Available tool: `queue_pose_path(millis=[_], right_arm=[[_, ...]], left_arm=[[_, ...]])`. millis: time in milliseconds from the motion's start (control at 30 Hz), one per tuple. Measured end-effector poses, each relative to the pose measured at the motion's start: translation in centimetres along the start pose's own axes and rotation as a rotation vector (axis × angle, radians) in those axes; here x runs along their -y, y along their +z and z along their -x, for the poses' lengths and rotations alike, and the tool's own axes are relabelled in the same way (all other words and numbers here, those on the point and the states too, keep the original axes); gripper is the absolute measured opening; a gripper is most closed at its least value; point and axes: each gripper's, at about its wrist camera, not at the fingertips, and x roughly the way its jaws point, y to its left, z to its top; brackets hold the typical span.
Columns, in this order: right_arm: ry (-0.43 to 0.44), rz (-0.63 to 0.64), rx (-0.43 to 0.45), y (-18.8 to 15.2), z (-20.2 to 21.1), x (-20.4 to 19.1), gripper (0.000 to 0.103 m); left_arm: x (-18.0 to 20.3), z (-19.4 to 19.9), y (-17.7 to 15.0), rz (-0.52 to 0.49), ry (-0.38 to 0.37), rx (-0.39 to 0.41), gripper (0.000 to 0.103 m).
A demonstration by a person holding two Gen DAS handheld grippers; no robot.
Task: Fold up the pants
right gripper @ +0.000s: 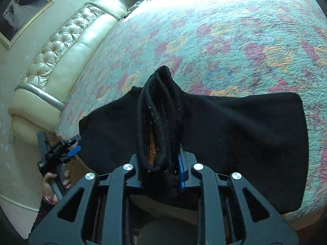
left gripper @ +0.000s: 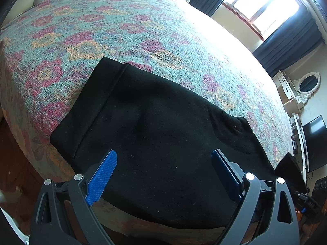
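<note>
Clamping a bunched black hem between its closed blue pads, right gripper (right gripper: 161,163) at the near edge of the bed. Spread wide above flat cloth, left gripper (left gripper: 163,171), jaws gripping nothing. Lying folded across the near side of the floral bedspread (left gripper: 122,30): black pants (left gripper: 155,126), one end lifted into the right claw, the rest flat. Far left in the right view, a tufted cream headboard (right gripper: 61,47); far right in the left view, a bright window (left gripper: 263,2).
</note>
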Motion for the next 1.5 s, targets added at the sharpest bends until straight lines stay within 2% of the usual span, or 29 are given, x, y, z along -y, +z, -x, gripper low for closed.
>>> queue_pose_path(millis=[200,367,467,567,700,800,967,1033,1067,1167,1300,1367,1500], right_arm=[[-0.036,-0.005,-0.039,-1.5,-4.1,-0.8,0.022],[-0.049,-0.019,-0.07,-2.3,-5.9,-1.0,0.031],[-0.012,-0.037,-0.07,-2.7,-6.2,-1.0,0.045],[-0.003,-0.025,-0.075,-3.0,-6.5,-1.8,0.053],[0.042,-0.022,-0.088,-3.5,-7.0,-2.9,0.057],[0.098,-0.014,-0.104,-4.0,-7.2,-4.0,0.066],[0.19,0.031,-0.128,-3.6,-4.9,-4.7,0.066],[0.216,0.028,-0.096,-2.8,-2.5,-3.5,0.068],[0.221,0.019,-0.069,-2.2,-1.0,-2.4,0.074],[0.183,-0.04,0.063,-0.6,3.5,2.6,0.081],[0.124,-0.271,0.239,0.2,7.8,12.7,0.083],[0.119,-0.367,0.243,0.2,7.5,16.5,0.084],[0.258,-0.47,0.178,0.4,3.9,20.0,0.084]], left_arm=[[0.2,-0.1,0.0,-0.011,-0.003,-0.006,0.092],[0.4,-0.3,-0.1,-0.019,-0.004,-0.011,0.092],[0.3,-0.4,0.0,-0.017,-0.004,-0.013,0.092],[0.2,-0.5,0.0,-0.014,-0.002,-0.016,0.092],[0.0,-0.5,0.0,-0.007,-0.006,-0.02,0.092],[0.0,-0.6,0.1,-0.007,-0.009,-0.024,0.092],[-0.1,-0.4,0.0,-0.017,-0.028,-0.023,0.092],[0.2,-0.2,0.0,-0.031,-0.041,-0.014,0.092],[0.4,-0.2,0.0,-0.04,-0.047,-0.01,0.092],[1.1,0.0,-0.1,-0.065,-0.072,-0.004,0.092],[1.8,-0.1,-0.2,-0.086,-0.073,-0.004,0.092],[1.8,-0.4,-0.2,-0.089,-0.074,-0.012,0.092],[1.6,-0.9,-0.3,-0.083,-0.072,-0.034,0.092]])
